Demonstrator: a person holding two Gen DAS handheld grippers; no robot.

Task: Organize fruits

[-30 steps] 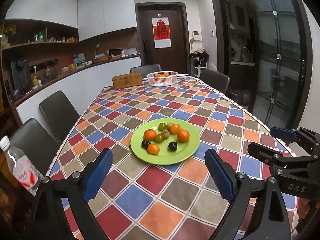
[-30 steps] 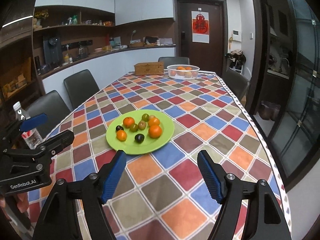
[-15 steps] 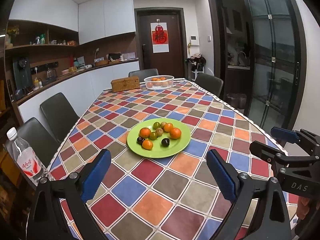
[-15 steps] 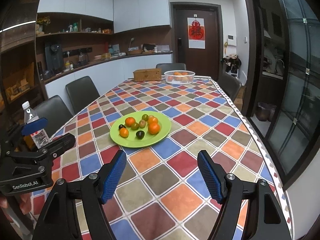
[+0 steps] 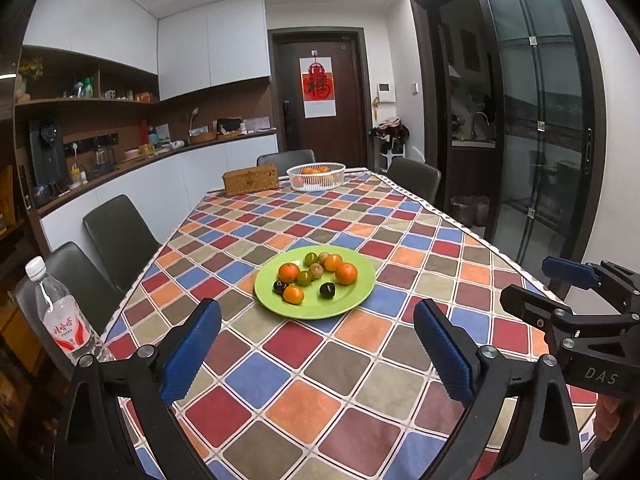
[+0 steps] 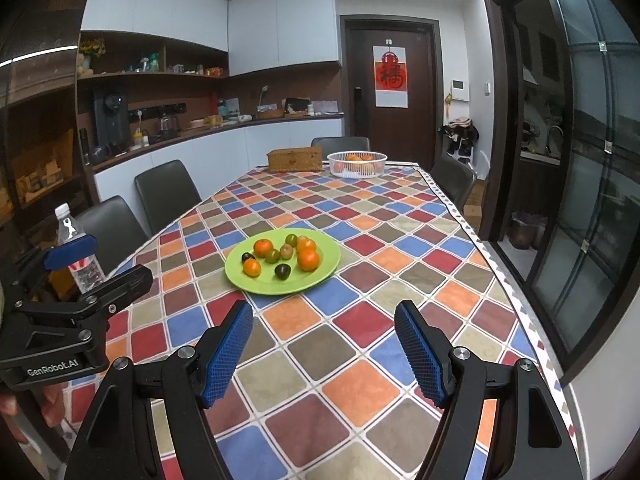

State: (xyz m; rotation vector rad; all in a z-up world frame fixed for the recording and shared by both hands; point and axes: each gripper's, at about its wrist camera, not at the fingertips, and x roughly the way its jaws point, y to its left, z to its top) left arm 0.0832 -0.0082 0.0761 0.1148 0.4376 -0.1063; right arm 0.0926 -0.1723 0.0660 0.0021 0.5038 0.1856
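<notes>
Both tongs released, left gripper [image 5: 316, 344] and right gripper [image 6: 324, 348] above checked cloth [image 5: 360, 392]; fruit plate [image 5: 352, 300] mid-frame, basket [image 5: 316, 176] and box [image 5: 250, 179] beyond, bottle [image 5: 60, 316] lower left.

A home dining room opening onto a kitchen.

A long table under a multicoloured checked tablecloth [image 5: 360, 224] is ringed by dark padded chairs [image 5: 116, 236]. White cabinets and wooden shelves [image 6: 152, 76] run above a cluttered counter, a red paper hanging [image 5: 318, 88] marks the dark entrance door, and a tall glass sliding door [image 5: 536, 128] shows a sink tap beyond.
</notes>
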